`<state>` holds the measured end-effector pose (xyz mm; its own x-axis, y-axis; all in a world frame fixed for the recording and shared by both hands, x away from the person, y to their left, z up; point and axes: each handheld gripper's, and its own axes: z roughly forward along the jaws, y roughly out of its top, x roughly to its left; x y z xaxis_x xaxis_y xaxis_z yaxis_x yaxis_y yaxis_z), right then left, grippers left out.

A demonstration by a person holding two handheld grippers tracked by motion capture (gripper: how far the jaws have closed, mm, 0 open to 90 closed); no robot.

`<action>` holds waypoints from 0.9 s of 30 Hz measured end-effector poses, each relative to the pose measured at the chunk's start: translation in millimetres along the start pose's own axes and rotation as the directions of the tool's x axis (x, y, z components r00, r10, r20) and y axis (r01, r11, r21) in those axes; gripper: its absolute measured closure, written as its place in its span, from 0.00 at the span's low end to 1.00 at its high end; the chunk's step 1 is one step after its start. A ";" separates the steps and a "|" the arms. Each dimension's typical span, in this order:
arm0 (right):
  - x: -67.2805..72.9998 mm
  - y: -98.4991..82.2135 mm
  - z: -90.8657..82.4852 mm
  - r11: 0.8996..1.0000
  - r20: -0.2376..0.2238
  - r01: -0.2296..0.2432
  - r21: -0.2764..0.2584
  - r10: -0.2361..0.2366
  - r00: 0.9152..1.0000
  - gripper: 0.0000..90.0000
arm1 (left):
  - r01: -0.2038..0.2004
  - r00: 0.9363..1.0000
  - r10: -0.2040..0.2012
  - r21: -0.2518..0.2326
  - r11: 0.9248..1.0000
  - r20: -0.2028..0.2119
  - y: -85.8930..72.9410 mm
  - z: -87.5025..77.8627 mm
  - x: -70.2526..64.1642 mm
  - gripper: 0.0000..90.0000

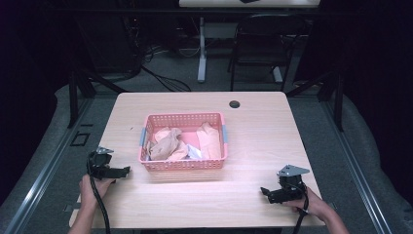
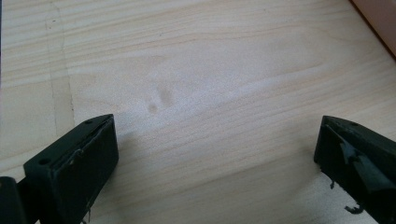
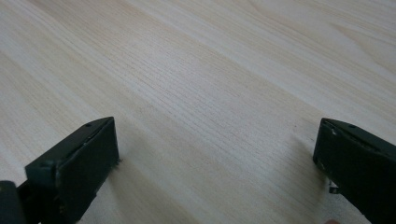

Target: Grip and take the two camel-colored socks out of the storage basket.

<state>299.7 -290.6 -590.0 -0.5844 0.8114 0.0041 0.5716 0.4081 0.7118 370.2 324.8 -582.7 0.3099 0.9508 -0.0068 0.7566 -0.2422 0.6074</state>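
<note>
A pink plastic basket (image 1: 183,164) stands in the middle of the wooden table (image 1: 253,126). It holds several crumpled tan cloths (image 1: 168,144) and a bit of white cloth (image 1: 195,152). My left gripper (image 1: 124,171) rests at the table's left edge, left of the basket, jaws pointing right. In the left gripper view my left gripper (image 2: 217,154) is open over bare wood, with the basket's corner (image 2: 380,18) at the top right. My right gripper (image 1: 265,191) sits near the front right, pointing left. In its own view my right gripper (image 3: 217,154) is open with nothing between the jaws.
A round cable hole (image 1: 234,104) lies near the table's far edge. Behind the table stand a black chair (image 1: 265,44) and another desk's white leg (image 1: 201,48). Cables lie on the grey floor (image 1: 160,78).
</note>
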 end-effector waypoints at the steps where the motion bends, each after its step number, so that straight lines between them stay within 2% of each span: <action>1: -0.2 0.2 -0.3 1.000 0.002 0.003 0.004 -0.003 1.000 0.00 | 0.000 1.000 0.000 0.001 1.000 0.000 0.1 0.0 0.0 0.00; 11: -0.1 0.2 -0.3 1.000 0.003 0.002 0.003 -0.002 1.000 0.00 | 0.001 1.000 -0.001 0.002 1.000 -0.004 0.6 0.2 -0.1 0.00; 14: -0.4 0.5 -0.3 1.000 0.003 0.008 0.008 -0.008 1.000 0.00 | 0.014 1.000 -0.014 0.023 1.000 -0.014 3.5 0.0 0.9 0.00; 17: -0.4 0.5 -0.3 1.000 0.003 0.008 0.009 -0.008 1.000 0.00 | 0.028 0.999 -0.028 0.011 1.000 -0.025 5.2 -2.7 3.9 0.00; 21: -0.4 0.5 -0.3 1.000 0.003 0.008 0.008 -0.008 1.000 0.00 | 0.049 0.999 -0.049 -0.004 0.999 -0.011 7.8 -9.1 5.7 0.00; 27: -0.3 0.6 -0.2 1.000 0.003 0.008 0.008 -0.008 1.000 0.00 | 0.038 0.999 -0.038 -0.047 0.998 -0.008 14.9 -23.3 1.7 0.00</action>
<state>300.1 -290.7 -589.4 -0.5876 0.8091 -0.0039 0.5711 0.4182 0.7064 368.6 327.4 -555.1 0.2763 0.9608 -0.0237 0.7399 -0.1970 0.6432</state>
